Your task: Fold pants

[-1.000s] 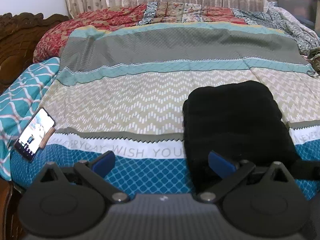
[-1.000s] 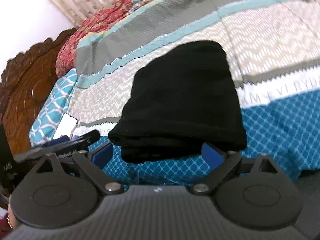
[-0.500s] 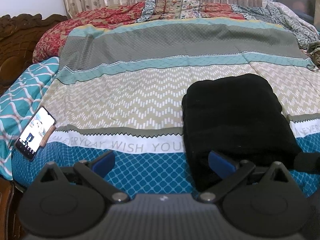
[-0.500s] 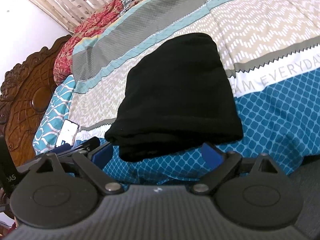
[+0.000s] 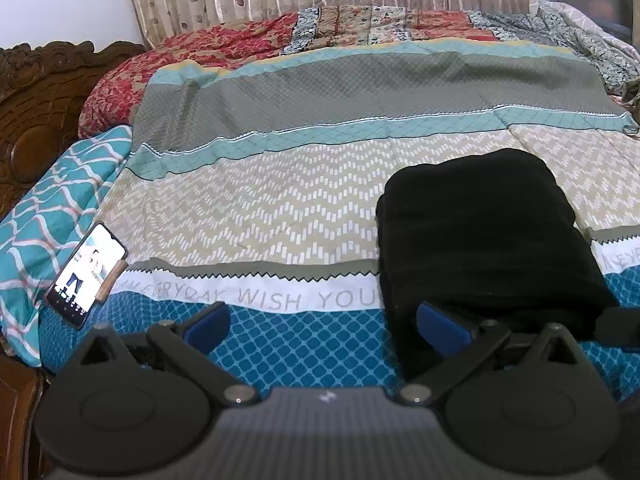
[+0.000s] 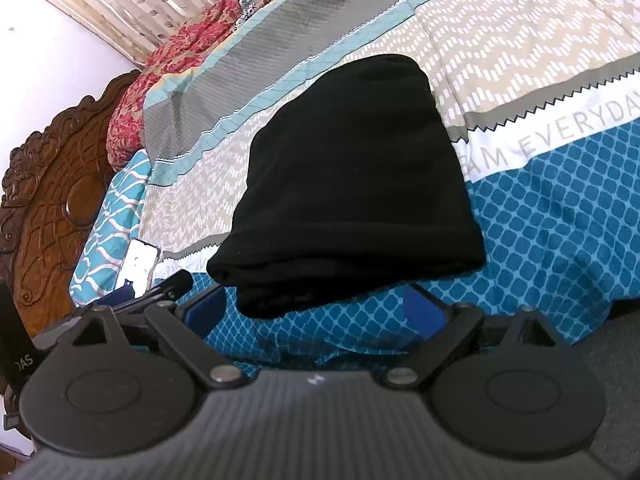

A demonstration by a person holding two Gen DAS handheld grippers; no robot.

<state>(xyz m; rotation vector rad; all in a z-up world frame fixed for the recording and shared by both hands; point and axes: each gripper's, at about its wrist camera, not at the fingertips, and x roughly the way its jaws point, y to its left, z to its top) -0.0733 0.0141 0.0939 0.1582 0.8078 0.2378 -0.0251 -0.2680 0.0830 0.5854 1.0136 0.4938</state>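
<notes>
Pants: the black pants (image 5: 484, 236) are lying folded into a compact stack on the bedspread (image 5: 280, 208), toward its near edge, crossing the white lettered band and the blue lattice band; in the right wrist view (image 6: 352, 184) the layered open edges are facing the camera.
Left gripper: the left gripper (image 5: 324, 324) is hanging with its jaws spread wide and nothing between them; its blue right pad is overlapping the near left corner of the pants in the picture, and whether it is touching the cloth is not showing.
Right gripper: the right gripper (image 6: 316, 312) is also gaping wide and gripping nothing; the pants' near edge is sitting just beyond the gap between its fingers.
Hidden: the near end of the pants is being covered by the left gripper's linkage, and the fabric is too dark for seams or a waistband to be made out.
Cut off: the printed words on the bedspread are being interrupted by the pants and by the frame edge.
Phone: a phone (image 5: 86, 276) with a lit screen is leaning at the left side of the bed against a teal patterned pillow (image 5: 48, 208); its screen content is too small to read.
Headboard: a carved wooden headboard (image 6: 52, 200) is standing at the left, only partly in frame.
Dark shape: a black object at the right edge of the left wrist view is being cropped and cannot be identified.
</notes>
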